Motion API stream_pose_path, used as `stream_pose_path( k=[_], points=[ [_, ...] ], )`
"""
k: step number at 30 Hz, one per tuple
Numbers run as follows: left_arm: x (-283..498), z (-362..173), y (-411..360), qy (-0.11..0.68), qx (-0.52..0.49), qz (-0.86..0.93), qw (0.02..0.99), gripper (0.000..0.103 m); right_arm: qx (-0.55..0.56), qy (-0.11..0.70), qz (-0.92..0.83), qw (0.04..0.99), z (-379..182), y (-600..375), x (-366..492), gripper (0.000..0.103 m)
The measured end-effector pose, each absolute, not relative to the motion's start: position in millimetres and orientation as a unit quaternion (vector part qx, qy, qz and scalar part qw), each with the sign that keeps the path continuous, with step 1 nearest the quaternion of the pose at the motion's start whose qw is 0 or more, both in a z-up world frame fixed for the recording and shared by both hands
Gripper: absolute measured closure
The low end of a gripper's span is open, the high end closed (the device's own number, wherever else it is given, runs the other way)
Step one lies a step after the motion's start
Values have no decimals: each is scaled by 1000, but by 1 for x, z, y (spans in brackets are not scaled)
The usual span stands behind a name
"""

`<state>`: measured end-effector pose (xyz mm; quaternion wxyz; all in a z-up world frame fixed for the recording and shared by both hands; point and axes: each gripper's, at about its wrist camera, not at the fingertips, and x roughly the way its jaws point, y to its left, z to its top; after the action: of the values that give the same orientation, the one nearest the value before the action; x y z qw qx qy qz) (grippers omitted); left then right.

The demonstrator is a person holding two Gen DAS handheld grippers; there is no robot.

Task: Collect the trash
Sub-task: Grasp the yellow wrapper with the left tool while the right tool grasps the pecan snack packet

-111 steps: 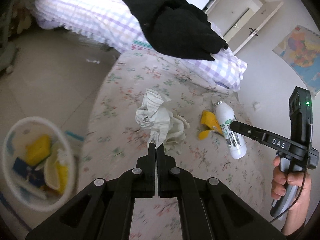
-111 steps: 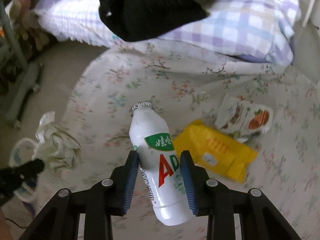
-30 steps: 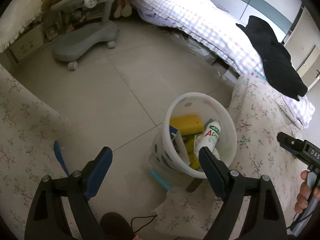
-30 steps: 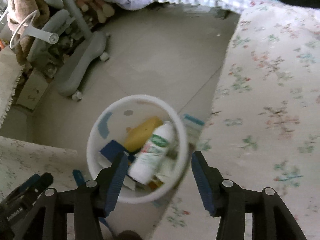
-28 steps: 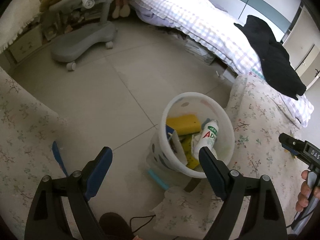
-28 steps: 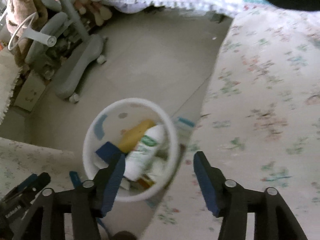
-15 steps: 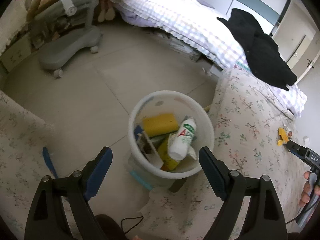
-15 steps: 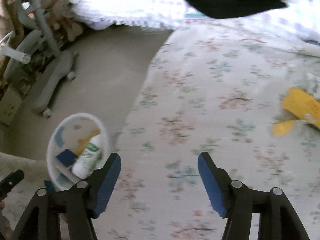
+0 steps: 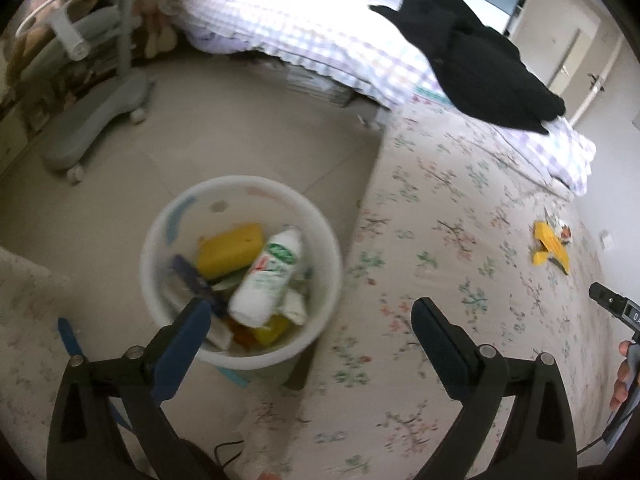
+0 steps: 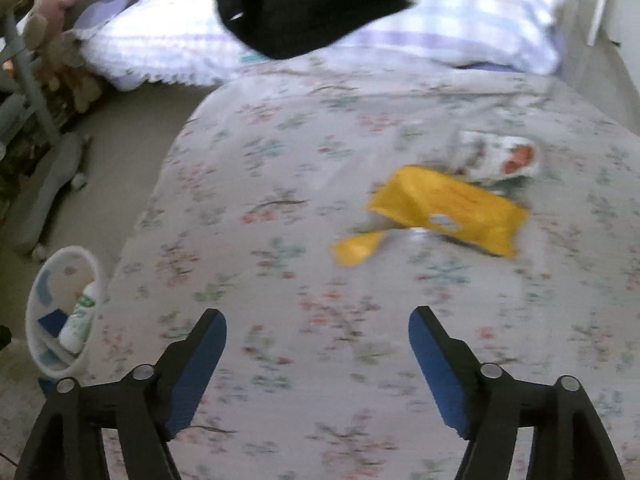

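A white bin stands on the floor beside the floral bed; it holds a white drink bottle, a yellow sponge and other scraps. My left gripper is open and empty above the bin's near rim. My right gripper is open and empty over the floral bed cover. A yellow wrapper and a white snack packet lie on the bed ahead of it, to the right. The wrapper also shows in the left wrist view. The bin also shows in the right wrist view.
A black garment lies on a checked quilt at the bed's far end. A grey wheeled chair base stands on the tiled floor to the left. Another floral-covered surface is at the near left.
The white bottle, held by my right gripper earlier, now lies in the bin. My right gripper has swung from over the bin to the bed and faces the yellow wrapper. My left gripper is open over the bin.
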<state>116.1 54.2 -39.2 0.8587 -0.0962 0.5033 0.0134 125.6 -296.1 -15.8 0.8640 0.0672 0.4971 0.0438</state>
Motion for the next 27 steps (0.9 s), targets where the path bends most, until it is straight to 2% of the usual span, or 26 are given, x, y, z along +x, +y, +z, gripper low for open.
stream_pose_path(
  k=[12, 19, 27],
  points=[
    [151, -48, -13, 522, -67, -32, 850, 2, 115, 508, -22, 853, -25, -389, 116, 22],
    [183, -57, -80, 543, -36, -87, 835, 2, 137, 513, -70, 844, -22, -447, 149, 22],
    [210, -61, -134, 537, -34, -131, 833, 2, 160, 504, -52, 847, -40, -468, 200, 23]
  ],
)
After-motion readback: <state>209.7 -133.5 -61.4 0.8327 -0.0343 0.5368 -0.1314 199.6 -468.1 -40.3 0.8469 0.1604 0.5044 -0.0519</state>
